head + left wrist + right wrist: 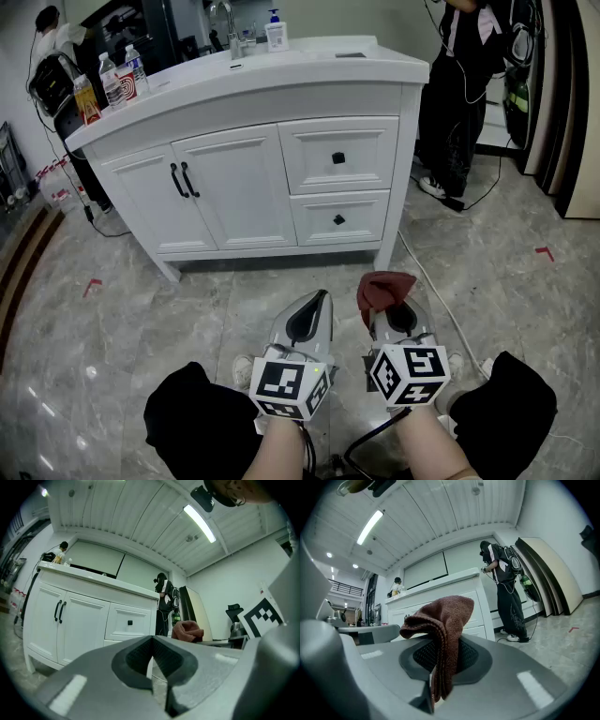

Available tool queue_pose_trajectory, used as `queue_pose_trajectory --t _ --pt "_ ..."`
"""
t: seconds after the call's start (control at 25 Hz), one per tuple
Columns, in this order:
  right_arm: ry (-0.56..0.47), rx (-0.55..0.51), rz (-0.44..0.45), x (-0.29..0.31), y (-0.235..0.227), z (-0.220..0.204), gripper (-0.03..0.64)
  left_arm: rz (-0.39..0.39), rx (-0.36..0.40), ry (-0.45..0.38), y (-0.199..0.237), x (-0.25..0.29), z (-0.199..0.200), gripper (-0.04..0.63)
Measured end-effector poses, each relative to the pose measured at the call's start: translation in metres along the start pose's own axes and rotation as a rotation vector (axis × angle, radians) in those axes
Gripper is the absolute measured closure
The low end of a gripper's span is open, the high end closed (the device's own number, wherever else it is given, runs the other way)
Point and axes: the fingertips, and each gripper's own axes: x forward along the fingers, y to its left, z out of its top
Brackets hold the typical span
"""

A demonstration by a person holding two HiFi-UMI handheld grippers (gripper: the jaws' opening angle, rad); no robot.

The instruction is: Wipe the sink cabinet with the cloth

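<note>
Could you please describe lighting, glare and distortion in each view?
Head view: evenly lit, sharp, glints on the glossy grey marble floor. Left gripper view: strong fisheye bowing the white sink cabinet, dark corners, blown-out ceiling strip light. Right gripper view: same fisheye; the brown terry cloth is sharp.

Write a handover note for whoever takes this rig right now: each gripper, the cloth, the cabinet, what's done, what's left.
Left gripper: fingers shut, nothing between them, held low in front of the cabinet.
Right gripper: fingers shut on the brown cloth, which bunches up above them.
Sink cabinet: white, doors and drawers closed, standing ahead and apart from both grippers.
Done: the cloth is in hand.
Left: bring the cloth to the cabinet and wipe it; the cloth has not yet touched it.
</note>
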Motion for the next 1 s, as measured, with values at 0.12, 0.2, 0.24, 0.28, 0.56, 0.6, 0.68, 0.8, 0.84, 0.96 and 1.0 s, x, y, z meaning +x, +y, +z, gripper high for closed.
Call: queue_pose_trajectory --t 0.12,0.2,0.24,0.28,0.56,0.6,0.68,0.8,0.84,0.96,1.0 --pt "0.001 0.000 0.000 0.002 -0.002 -0.001 0.537 -0.004 -0.002 0.003 -0.001 0.004 -0.002 0.595" --pt "0.001 0.002 -0.001 0.003 -0.003 -0.002 0.537 -0.005 -0.005 0.003 -0.001 0.005 -0.003 0.595" --pt "0.000 0.003 -0.002 0.004 -0.003 -0.002 0.537 -0.006 -0.006 0.002 -0.001 0.006 -0.002 0.595" --pt "0.000 0.004 -0.002 0.004 -0.003 -0.003 0.537 -0.007 -0.007 -0.001 -0.001 0.006 -0.002 0.595" --pt "0.006 0.064 -0.025 0.001 -0.006 -0.010 0.535 0.000 -0.015 -0.015 -0.003 0.003 0.000 0.595" --pt "0.008 0.075 -0.025 0.003 -0.007 -0.012 0.535 0.000 -0.013 -0.015 -0.003 0.005 -0.001 0.595" --pt "0.014 0.092 -0.023 0.009 -0.008 -0.014 0.535 -0.003 -0.009 -0.012 -0.001 0.010 -0.004 0.595" --pt "0.006 0.102 -0.019 0.021 -0.009 -0.013 0.535 -0.001 -0.010 -0.028 0.006 0.015 -0.001 0.595" --pt "-0.002 0.103 -0.018 0.028 -0.010 -0.011 0.535 0.002 -0.009 -0.036 0.011 0.018 0.001 0.595" --pt "-0.004 0.127 -0.002 0.055 -0.013 -0.009 0.535 0.009 0.001 -0.040 0.028 0.034 0.003 0.595" --pt "-0.001 0.135 0.008 0.064 -0.013 -0.007 0.535 0.011 0.005 -0.040 0.033 0.040 0.004 0.595"
